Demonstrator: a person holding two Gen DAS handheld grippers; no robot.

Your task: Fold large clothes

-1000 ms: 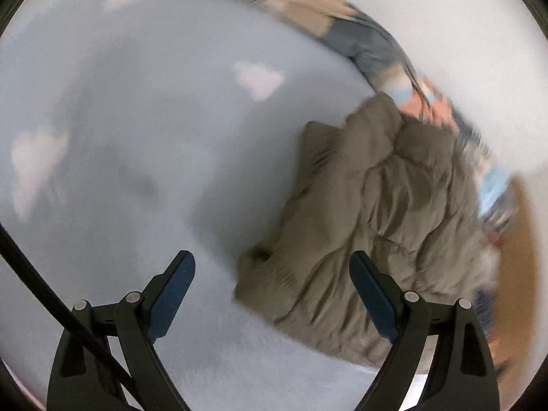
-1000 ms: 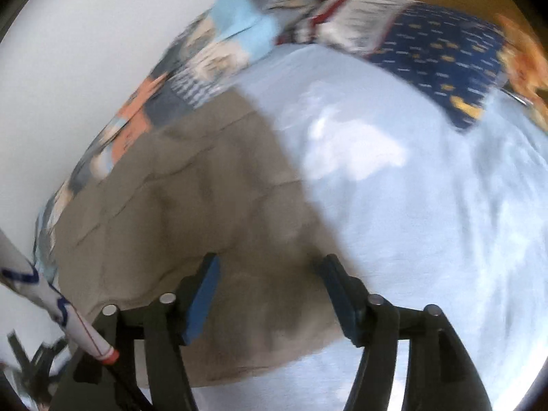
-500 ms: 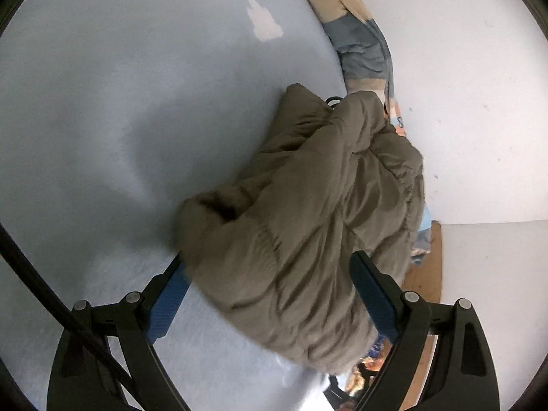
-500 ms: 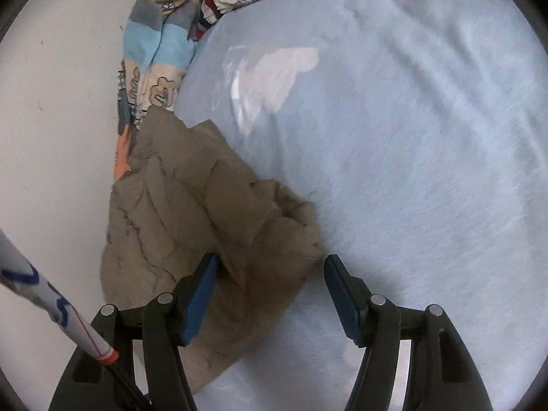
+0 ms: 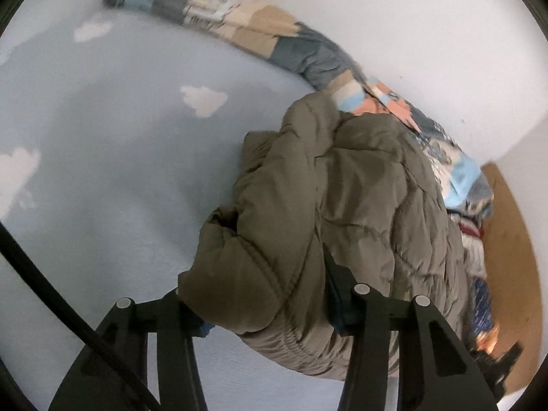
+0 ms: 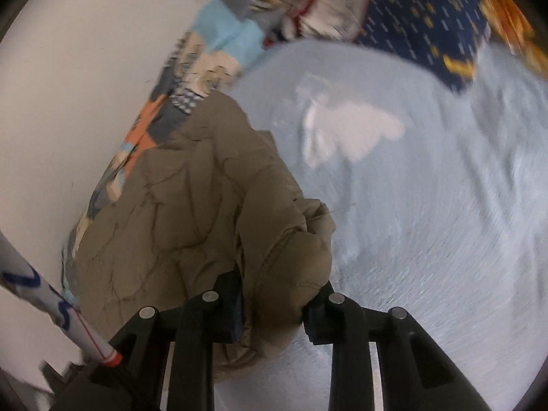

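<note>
So half a second ago both my grippers were wide open around the edge of the jacket, and now they're clamping in: the left hand-held gripper point(image 5: 263, 294) is closing on a fat puffy roll of the olive padded jacket point(image 5: 342, 212), and the right hand-held gripper point(image 6: 274, 301) is closing on another bunched corner of it, fabric squeezed between the pads on both sides. That means I've finally got two grab points, so I'd guess I can lift and spread it out next, which is really the first step before any actual folding. The jacket sits crumpled on the bed sheet point(image 5: 120, 171), pushed up near the white wall point(image 5: 428, 34) and touching the patchwork blanket point(image 5: 260, 34) that runs along it. Material-wise it's quilted, soft and lumpy, with stitched seams and a ribbed gathered hem near my left gripper. Probably slippery and springy, so it'll fight back. The sheet is pale blue, fuzzy-looking, with white cloud shapes.
</note>
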